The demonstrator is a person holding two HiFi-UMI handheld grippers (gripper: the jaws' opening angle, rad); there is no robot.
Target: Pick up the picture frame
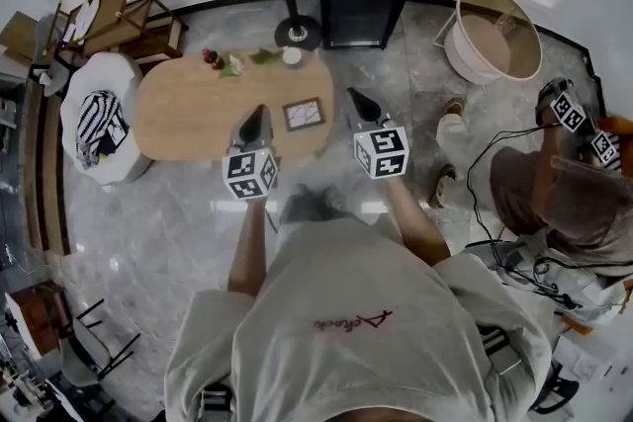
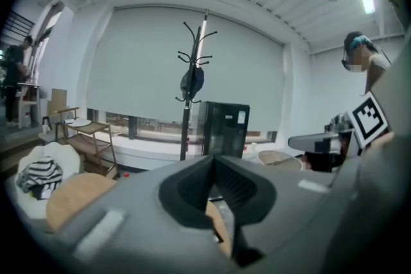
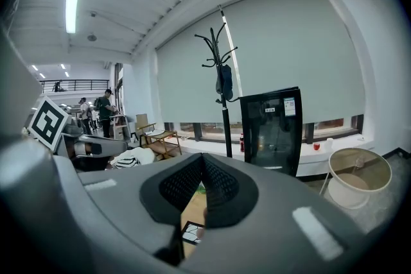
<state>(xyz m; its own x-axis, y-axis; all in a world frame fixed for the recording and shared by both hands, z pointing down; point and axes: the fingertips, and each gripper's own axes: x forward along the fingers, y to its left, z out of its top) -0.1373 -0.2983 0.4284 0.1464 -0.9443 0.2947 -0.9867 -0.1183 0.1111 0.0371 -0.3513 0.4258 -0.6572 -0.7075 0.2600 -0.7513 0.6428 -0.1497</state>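
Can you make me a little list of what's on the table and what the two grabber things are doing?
Table: oval, wooden
Picture frame: lying flat on the table, between the two grippers in the head view
Left gripper: shut, holding nothing
Right gripper: shut, holding nothing
Frame picked up: not yet

- Red cursive wording runs across the person's shirt (image 1: 356, 311), too small and inverted to read.
- A white sticker on the black cabinet (image 3: 273, 138) carries illegible print.
- Black-and-white square code markers, without letters, stand on the left gripper (image 1: 259, 111) and right gripper (image 1: 353, 95).
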